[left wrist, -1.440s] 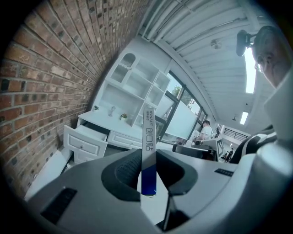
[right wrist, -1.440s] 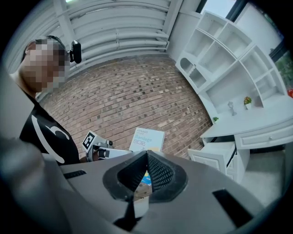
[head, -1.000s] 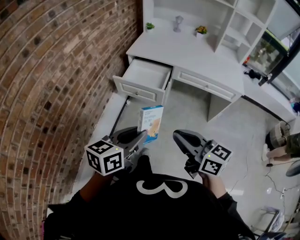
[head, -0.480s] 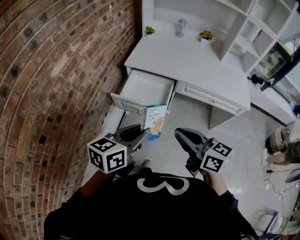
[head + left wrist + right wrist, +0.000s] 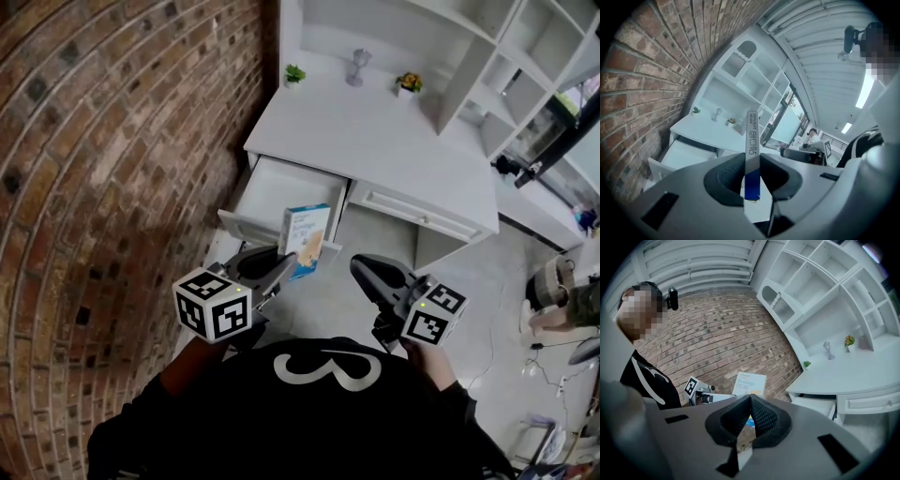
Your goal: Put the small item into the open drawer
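Observation:
A small flat box [image 5: 305,239], white and blue with an orange picture, stands upright in my left gripper [image 5: 284,265], which is shut on its lower part. In the head view the box hangs at the front edge of the open white drawer [image 5: 281,190] of the desk [image 5: 384,141]. The left gripper view shows the box [image 5: 752,150] edge-on between the pads, with the drawer [image 5: 679,154] below and to the left. My right gripper [image 5: 367,272] is shut and holds nothing, to the right of the box. In the right gripper view, the box [image 5: 749,383] shows beyond the shut right gripper [image 5: 750,398].
A brick wall [image 5: 94,141] runs close along the left. On the desk's back stand two small potted plants [image 5: 294,73] and a grey figurine [image 5: 355,66]. White shelves [image 5: 487,56] rise at the back right. A closed drawer [image 5: 412,211] lies right of the open one.
The whole view has moved nearer to the desk. The box in my left gripper has gone from over the floor to the drawer's front edge. The right gripper kept its place beside it.

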